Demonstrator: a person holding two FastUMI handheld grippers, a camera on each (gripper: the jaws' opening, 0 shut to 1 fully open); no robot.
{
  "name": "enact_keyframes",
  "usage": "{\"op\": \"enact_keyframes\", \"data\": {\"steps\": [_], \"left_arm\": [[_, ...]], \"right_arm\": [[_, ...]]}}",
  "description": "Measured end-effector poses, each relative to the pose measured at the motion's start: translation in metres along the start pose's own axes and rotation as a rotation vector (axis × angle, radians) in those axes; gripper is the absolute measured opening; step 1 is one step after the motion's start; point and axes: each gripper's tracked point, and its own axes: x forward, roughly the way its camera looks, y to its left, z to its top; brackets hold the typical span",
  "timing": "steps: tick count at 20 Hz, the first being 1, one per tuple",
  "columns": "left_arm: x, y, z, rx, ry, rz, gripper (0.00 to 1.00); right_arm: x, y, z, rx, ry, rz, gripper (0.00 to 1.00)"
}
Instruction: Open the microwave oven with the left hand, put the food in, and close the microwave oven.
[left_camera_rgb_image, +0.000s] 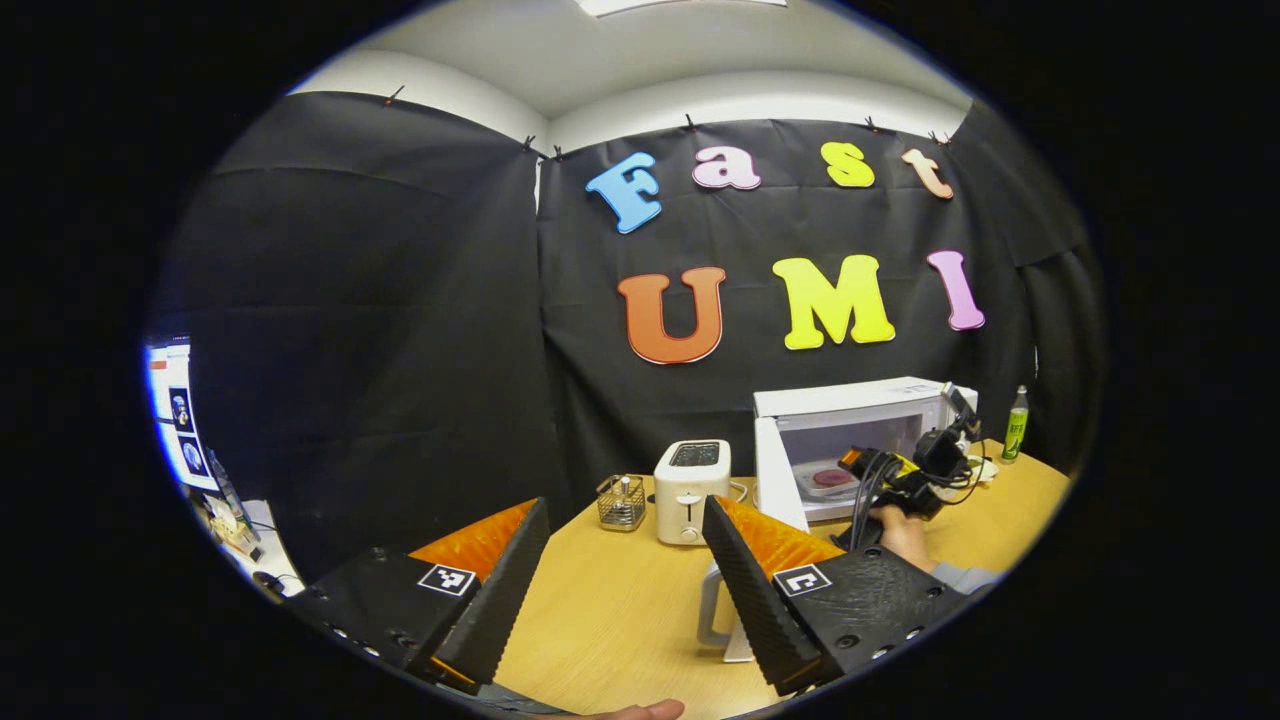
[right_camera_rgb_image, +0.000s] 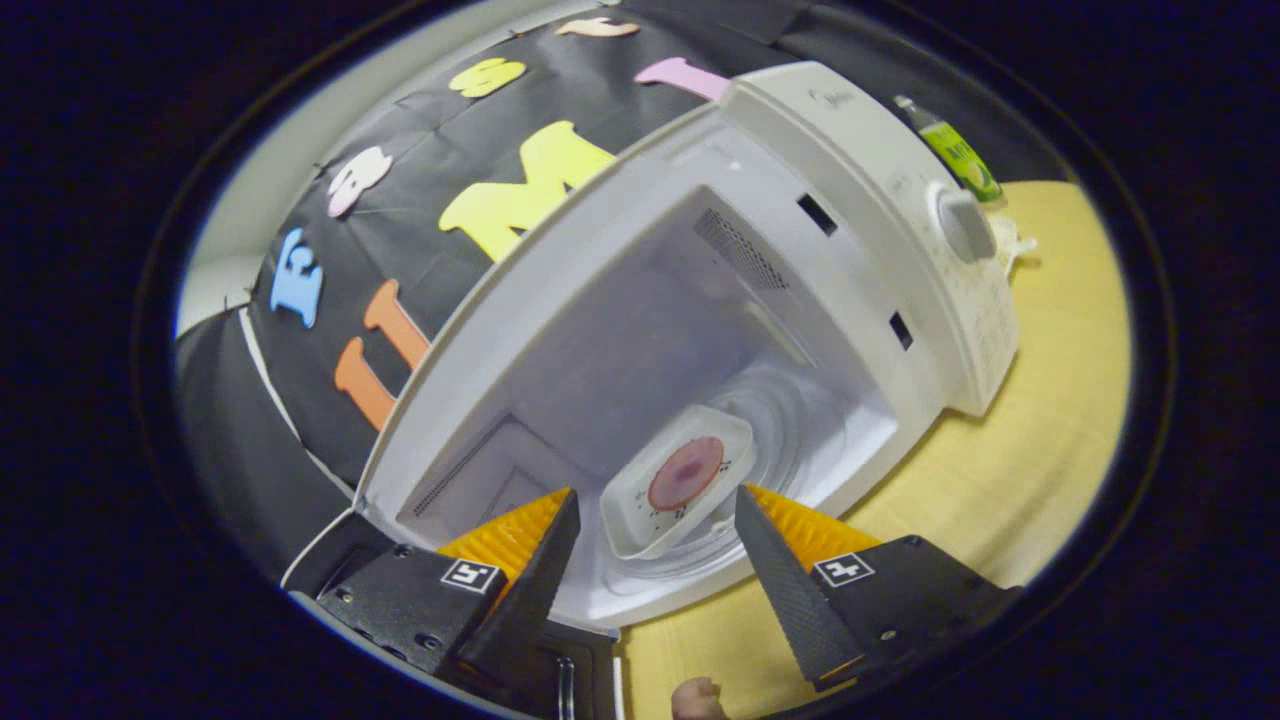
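Recording booth, black cloth wall (left_camera_rgb_image: 400, 330), microwave (left_camera_rgb_image: 850, 400), toaster (left_camera_rgb_image: 690, 490)

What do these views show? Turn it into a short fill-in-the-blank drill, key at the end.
1. The microwave door stands ____.
2. The food tray lies ____ the microwave.
3. The right gripper has its jaws ____, with the tray between the fingers but not pressed.
4. Left of the microwave on the table stands a white ____.

Missing words: open; inside; open; toaster
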Motion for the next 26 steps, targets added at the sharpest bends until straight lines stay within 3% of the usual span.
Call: {"op": "enact_keyframes", "data": {"steps": [5,6,7,8,10,11,12,14,17,20,23,26], "left_arm": [[-0.001,0.021,-0.008,-0.023,-0.001,0.028,0.91],[0.002,0.024,-0.01,-0.024,-0.003,0.036,0.75],[0.005,0.025,-0.014,-0.023,-0.004,0.03,0.68],[0.006,0.027,-0.016,-0.024,-0.005,0.034,0.67],[0.013,0.034,-0.026,-0.022,-0.001,0.058,0.52],[0.018,0.044,-0.035,-0.032,0.006,0.092,0.29],[0.025,0.041,-0.041,-0.051,0.014,0.074,0.07],[0.03,0.028,-0.051,-0.047,0.02,0.038,0.13],[0.035,0.012,-0.069,-0.018,0.027,-0.034,0.04],[0.046,-0.009,-0.083,-0.025,0.042,-0.108,0.03],[0.047,-0.028,-0.094,-0.073,0.058,-0.189,0.03],[0.038,-0.048,-0.102,-0.104,0.089,-0.252,0.04]], "right_arm": [[-0.061,-0.019,0.038,-0.156,-0.054,0.028,0.99],[-0.073,-0.024,0.047,-0.154,-0.062,0.032,0.99],[-0.086,-0.026,0.059,-0.139,-0.081,0.045,0.99],[-0.1,-0.031,0.071,-0.13,-0.095,0.048,0.99],[-0.126,-0.038,0.091,-0.141,-0.116,0.061,0.99],[-0.14,-0.041,0.1,-0.162,-0.126,0.07,0.99],[-0.155,-0.044,0.113,-0.189,-0.14,0.078,0.99],[-0.186,-0.051,0.127,-0.259,-0.166,0.076,0.99],[-0.224,-0.058,0.149,-0.334,-0.204,0.079,0.99],[-0.262,-0.063,0.161,-0.349,-0.214,0.097,0.99],[-0.294,-0.078,0.179,-0.398,-0.222,0.069,0.99],[-0.318,-0.087,0.197,-0.352,-0.191,0.068,0.99]]}}
